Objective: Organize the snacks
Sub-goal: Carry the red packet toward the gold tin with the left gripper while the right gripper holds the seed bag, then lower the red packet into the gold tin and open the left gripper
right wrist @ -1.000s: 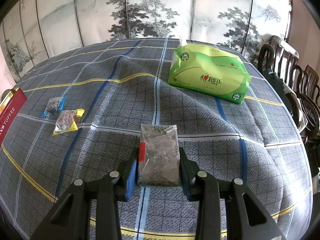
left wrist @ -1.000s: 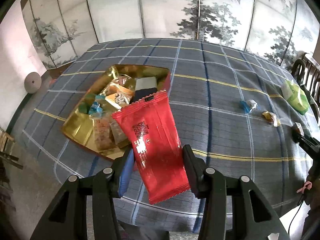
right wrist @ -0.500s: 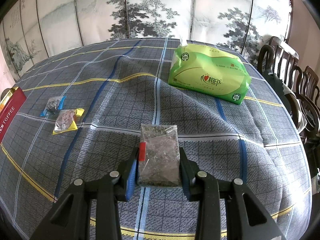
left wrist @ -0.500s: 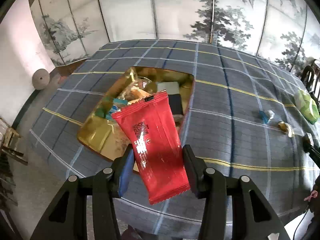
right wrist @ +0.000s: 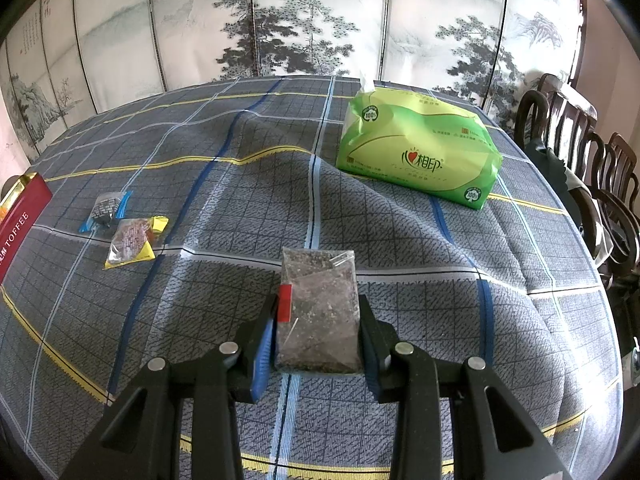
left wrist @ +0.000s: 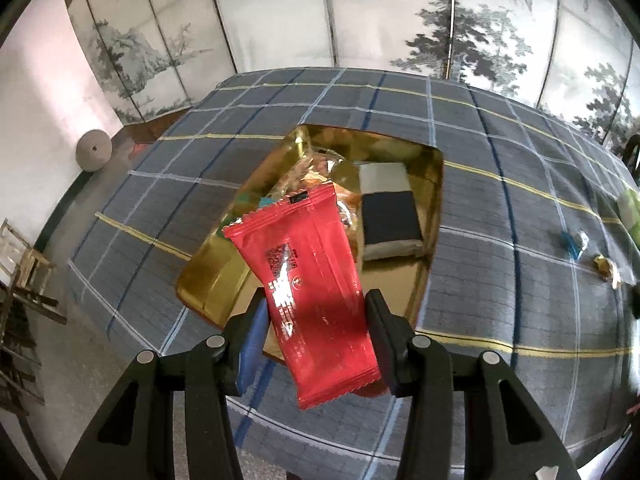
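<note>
- One red snack packet [left wrist: 316, 292] hangs tilted in the left gripper [left wrist: 316, 336], above the near end of the gold box [left wrist: 434, 200].
- One gold box sits on the table, holding a heap of wrapped snacks [left wrist: 316, 176] along its left side and one grey-and-black packet [left wrist: 388, 210] on its right.
- One clear packet of dark bits [right wrist: 318, 312] is in the right gripper [right wrist: 318, 336], low over the cloth.
- Two small sweets lie loose to the left of that packet: one blue-ended [right wrist: 106, 210], one yellow-ended [right wrist: 134, 240], just beside each other.
- One green tissue pack [right wrist: 418, 152] sits far right.
- The table wears a grey checked cloth [right wrist: 240, 200], rumpled; a painted folding screen [right wrist: 304, 16] stands behind, dark wooden chairs [right wrist: 592, 168] at the right.
- Left fingers pinch the red packet; right fingers pinch the clear packet by its sides.
</note>
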Tool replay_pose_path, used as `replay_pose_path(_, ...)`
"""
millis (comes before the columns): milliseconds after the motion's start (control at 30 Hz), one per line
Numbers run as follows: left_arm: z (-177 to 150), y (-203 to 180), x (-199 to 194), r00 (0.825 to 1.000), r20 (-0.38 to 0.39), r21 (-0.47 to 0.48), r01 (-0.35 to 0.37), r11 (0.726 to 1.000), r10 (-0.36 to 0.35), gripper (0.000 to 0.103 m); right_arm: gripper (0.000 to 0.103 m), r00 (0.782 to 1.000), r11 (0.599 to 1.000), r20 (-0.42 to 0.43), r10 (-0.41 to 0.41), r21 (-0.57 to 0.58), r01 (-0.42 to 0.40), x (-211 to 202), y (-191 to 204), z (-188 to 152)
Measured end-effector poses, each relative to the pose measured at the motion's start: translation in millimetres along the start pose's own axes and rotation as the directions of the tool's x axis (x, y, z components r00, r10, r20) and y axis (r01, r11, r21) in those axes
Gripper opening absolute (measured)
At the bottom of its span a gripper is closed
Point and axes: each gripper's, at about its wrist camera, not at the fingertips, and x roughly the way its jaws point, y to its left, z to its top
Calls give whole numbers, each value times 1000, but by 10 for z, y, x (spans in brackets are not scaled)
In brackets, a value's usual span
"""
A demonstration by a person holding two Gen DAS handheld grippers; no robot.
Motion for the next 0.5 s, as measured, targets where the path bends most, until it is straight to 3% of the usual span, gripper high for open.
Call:
replay_pose_path(300, 210, 241, 194, 999, -35, -22, 3, 1000, -3, 44, 36, 1000, 1000, 0, 0, 0, 0, 2, 4, 1)
replay_pose_path(500, 319, 209, 342, 997, -72, -11, 27, 1000, -28, 44, 36, 1000, 1000, 0, 0, 0, 0, 4, 12, 0)
